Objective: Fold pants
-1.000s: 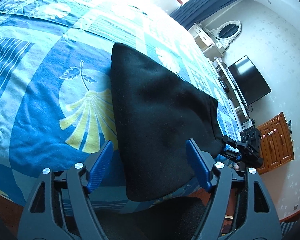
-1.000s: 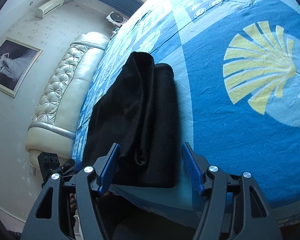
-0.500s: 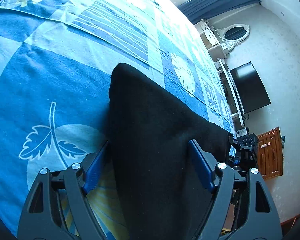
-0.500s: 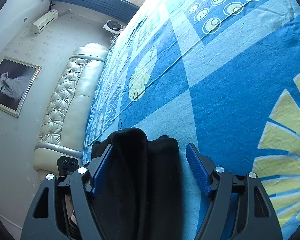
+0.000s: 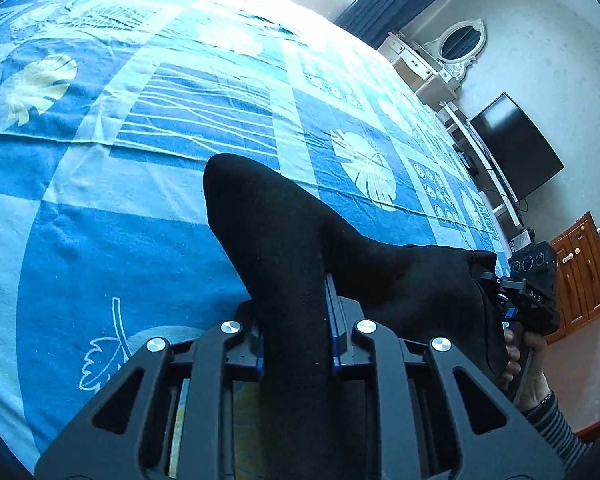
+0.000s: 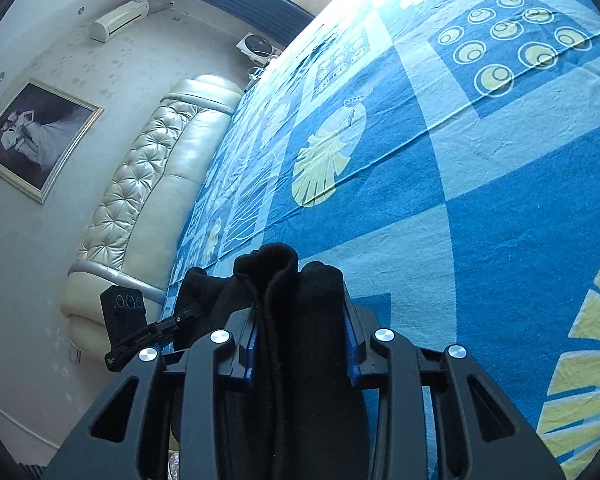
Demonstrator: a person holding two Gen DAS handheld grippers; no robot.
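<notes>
The black pants (image 5: 300,240) are a folded bundle held just above the blue patterned bedspread (image 5: 120,220). My left gripper (image 5: 294,316) is shut on one end of the bundle, which rises in a rounded corner ahead of the jaws. My right gripper (image 6: 300,332) is shut on the other end of the pants (image 6: 284,280), thick folded layers bunched between its blue pads. The right gripper's body shows in the left wrist view (image 5: 532,292), and the left gripper's body shows in the right wrist view (image 6: 124,320).
The bedspread (image 6: 480,200) stretches far ahead of both grippers. A padded cream headboard (image 6: 148,184) lies at the left of the right wrist view. A television (image 5: 516,148), a white dresser (image 5: 424,60) and a wooden cabinet (image 5: 584,268) stand past the bed's right side.
Both grippers moved forward over the pants' ends and closed on them. The pants rose from flat on the bed into a lifted, bunched bundle.
</notes>
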